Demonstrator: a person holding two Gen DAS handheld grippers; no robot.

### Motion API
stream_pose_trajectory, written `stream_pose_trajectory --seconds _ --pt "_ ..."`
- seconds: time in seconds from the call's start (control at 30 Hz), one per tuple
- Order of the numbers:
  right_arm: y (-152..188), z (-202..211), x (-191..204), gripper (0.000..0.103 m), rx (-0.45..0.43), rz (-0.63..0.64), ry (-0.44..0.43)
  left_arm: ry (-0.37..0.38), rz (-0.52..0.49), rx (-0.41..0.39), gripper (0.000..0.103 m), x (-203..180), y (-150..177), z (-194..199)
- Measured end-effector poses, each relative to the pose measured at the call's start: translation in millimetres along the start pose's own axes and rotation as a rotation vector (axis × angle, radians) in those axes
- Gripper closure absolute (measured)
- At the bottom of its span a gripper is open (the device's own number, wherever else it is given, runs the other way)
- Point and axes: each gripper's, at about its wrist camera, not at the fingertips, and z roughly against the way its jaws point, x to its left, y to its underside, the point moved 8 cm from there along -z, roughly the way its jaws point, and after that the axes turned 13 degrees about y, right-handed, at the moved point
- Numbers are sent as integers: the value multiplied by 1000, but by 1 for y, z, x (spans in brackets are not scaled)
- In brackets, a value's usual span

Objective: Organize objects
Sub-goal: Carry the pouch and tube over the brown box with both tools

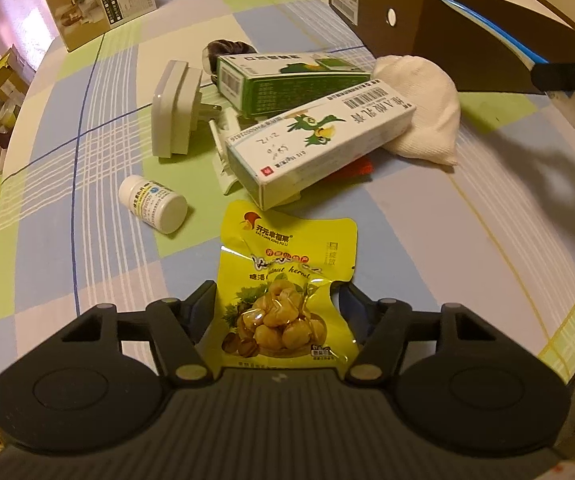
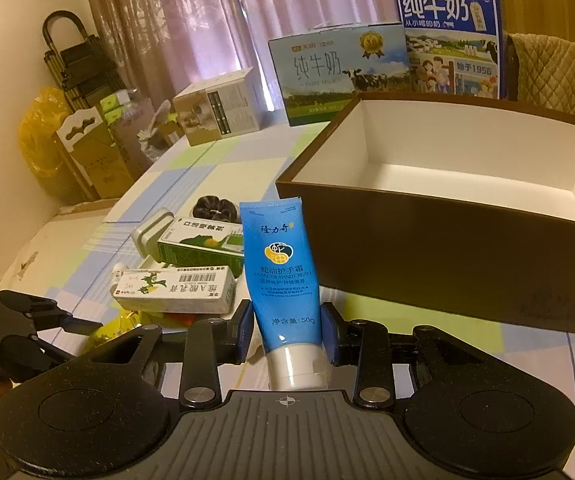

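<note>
Right gripper (image 2: 286, 330) is clamped on our blue hand-cream tube (image 2: 283, 276): white cap toward the camera, crimped end up, held just in front of the brown box (image 2: 447, 264). The label reads "SNAKE OIL HAND CREAM" and "50g", with Chinese text and a yellow-and-blue round logo above.

Left gripper (image 1: 275, 304) has its fingers either side of a yellow snack pouch (image 1: 287, 280). The right one presses the pouch edge, the left sits at the other edge; contact there isn't clear. The pouch lies flat on the checked tablecloth (image 1: 87, 140), printed with chestnut kernels and partly readable "kernel".

Just beyond the pouch we see a white pill bottle (image 1: 153, 204) on its side and a white carton with a green bird logo and barcode (image 1: 319, 136), propped over a white clip-like piece. Behind it are a green-and-white carton (image 1: 287, 80), a white plug adapter (image 1: 173, 108), a dark hair scrunchie (image 1: 227, 48) and a white cloth bundle (image 1: 419, 104) beside the cartons.

The box is open-topped with a white interior; nothing shows in the part we can see. Behind it stand two milk cartons, one marked "PURE MILK" (image 2: 335, 76), the other blue, "1956" (image 2: 451, 40).
</note>
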Motion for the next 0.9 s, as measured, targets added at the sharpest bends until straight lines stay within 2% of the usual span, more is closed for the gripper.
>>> stream_pose_trajectory --seconds 0.17,0.4,0.9 --pt "-2 3 2 71 -10 3 -12 5 -5 9 43 -8 1 5" --pt "-4 8 2 71 -27 -3 -28 18 35 -37 44 -20 -4 21" --pt "-7 25 -6 71 -63 -41 -64 38 109 -189 44 -51 -36 75"
